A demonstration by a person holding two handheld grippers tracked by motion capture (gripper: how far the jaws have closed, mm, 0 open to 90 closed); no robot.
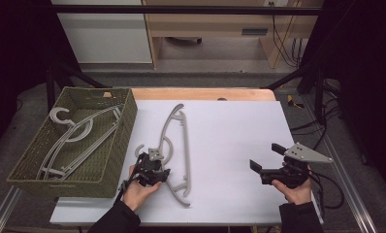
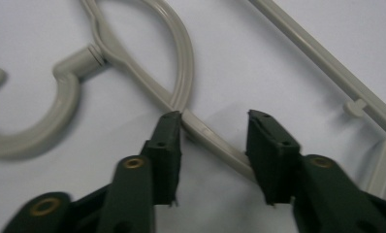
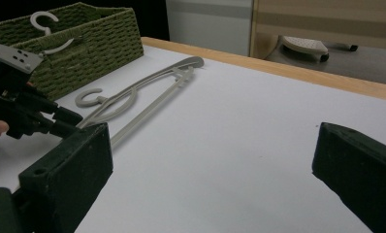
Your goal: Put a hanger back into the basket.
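A grey plastic hanger [image 1: 185, 145] lies flat on the white table sheet, its hook [image 2: 45, 131] pointing towards the basket. My left gripper [image 1: 154, 162] is down on it beside the hook. In the left gripper view its jaws straddle one thin arm of the hanger [image 2: 205, 133], which crosses the gap [image 2: 214, 121] at a slant; one pad touches it and the jaws stand apart. My right gripper [image 1: 266, 156] hovers at the right of the sheet, wide open [image 3: 210, 145] with nothing between the jaws. It looks across at the hanger [image 3: 147, 104].
A green woven basket [image 1: 128, 116] stands at the table's left and holds more grey hangers [image 1: 74, 136]. The table's wooden far edge [image 1: 205, 93] lies beyond the sheet. Cables trail from the right gripper off the right side.
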